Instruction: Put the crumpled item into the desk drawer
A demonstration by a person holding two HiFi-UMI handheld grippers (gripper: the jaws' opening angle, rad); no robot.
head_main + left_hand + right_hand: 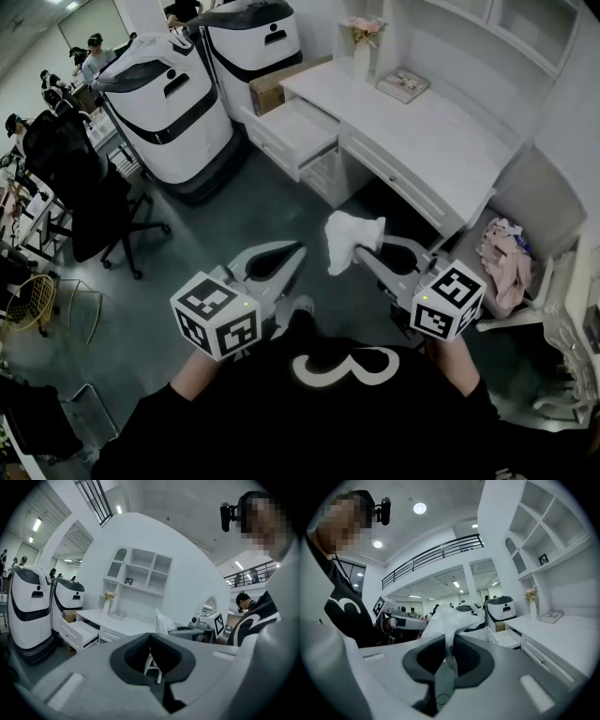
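The person's black top (309,412) fills the bottom centre of the head view. Above it, the left gripper (298,253) sits left of centre. Its jaws are closed together with nothing between them, as the left gripper view confirms. The right gripper (364,255) sits right of centre, clenched on the crumpled item (352,239). The item is white, stands up from the jaw tips and is held in the air over the dark floor (244,206). In the right gripper view it rises between the pads at frame centre. The desk (422,127) runs across the upper right. The drawer (298,131) stands pulled out at the desk's left end, upper centre, well apart from the item. A vase (362,52) and a book (403,84) rest on the desk.
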